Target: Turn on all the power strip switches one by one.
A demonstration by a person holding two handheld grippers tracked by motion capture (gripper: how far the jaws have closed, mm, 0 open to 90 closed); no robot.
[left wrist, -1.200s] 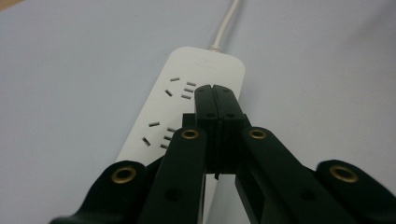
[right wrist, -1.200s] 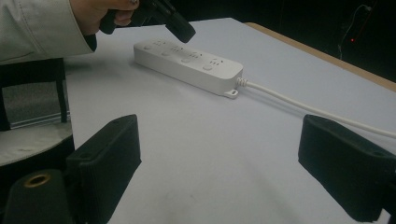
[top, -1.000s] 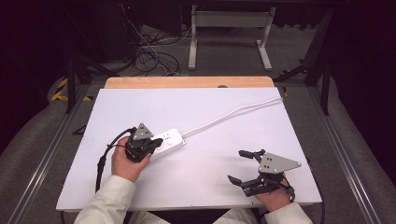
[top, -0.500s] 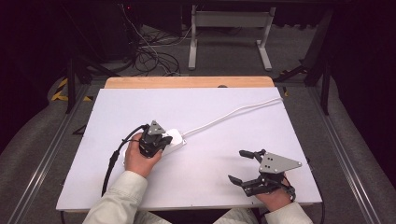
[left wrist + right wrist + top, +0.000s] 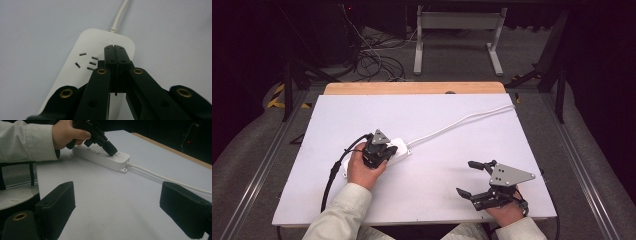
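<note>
The left gripper [image 5: 115,47], fingers clenched together, presses its tip on the white power strip [image 5: 398,149] at the table's [image 5: 437,115] left-centre, near its cord end. Likely a switch press: push straight down, avoiding sliding the strip. The right gripper [image 5: 474,178] rests near right, fingers released.

White power strip [image 5: 398,150] lies flat on my counter [image 5: 442,125], left of centre, sockets up. Its white cord [image 5: 462,122] runs from the far end toward the counter's right edge.
</note>
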